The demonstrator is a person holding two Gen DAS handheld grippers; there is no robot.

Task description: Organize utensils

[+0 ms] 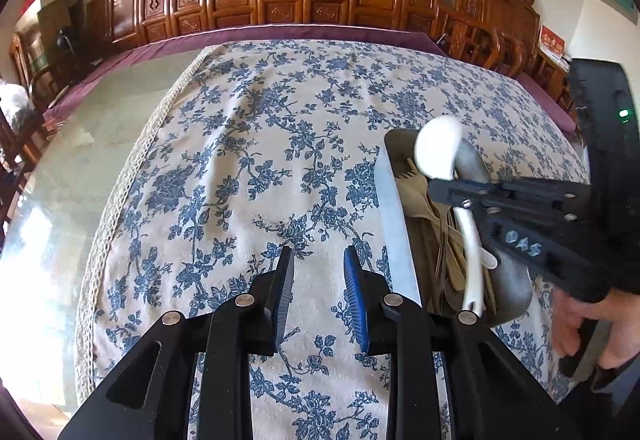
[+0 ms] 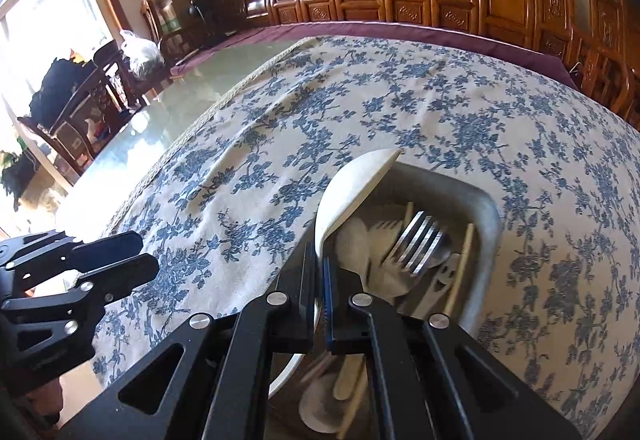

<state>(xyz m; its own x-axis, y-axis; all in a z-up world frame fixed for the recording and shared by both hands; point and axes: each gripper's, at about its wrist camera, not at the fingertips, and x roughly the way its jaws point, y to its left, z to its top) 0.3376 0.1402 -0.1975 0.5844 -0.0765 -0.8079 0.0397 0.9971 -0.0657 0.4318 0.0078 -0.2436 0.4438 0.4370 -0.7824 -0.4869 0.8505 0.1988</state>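
**Fingers closed on a white spoon over the tray**

Fingers (image 2: 308, 280) of the right gripper (image 2: 319, 272) were pressed together on the handle of a white spoon (image 2: 348, 184), with almost no gap between them. The spoon's bowl pointed up and away from the camera, above the near rim of the metal tray (image 2: 486, 208). In the left wrist view the same spoon (image 1: 436, 152) was seen held across the tray (image 1: 394, 216), its bowl high and its handle end low, blurred a little. I could not tell if the handle end touched anything in the tray.

The left gripper (image 1: 319, 276) was open, with nothing between its blue pads (image 1: 354, 292). It hung over the cloth (image 1: 240, 160), just beside the tray's left wall.

Inside the tray lay a mixed pile: a steel fork (image 2: 420, 240), some pale forks (image 1: 416, 180) and other pale pieces, crossing one another. They were not sorted by kind or direction.

Outside the tray, the flowered cloth held no utensils in either view, and I saw no separate holder or compartment.

My judgement is that the task was at an early or middle step. One spoon was in hand, the pile was left to do, and where the spoon should go was not shown.
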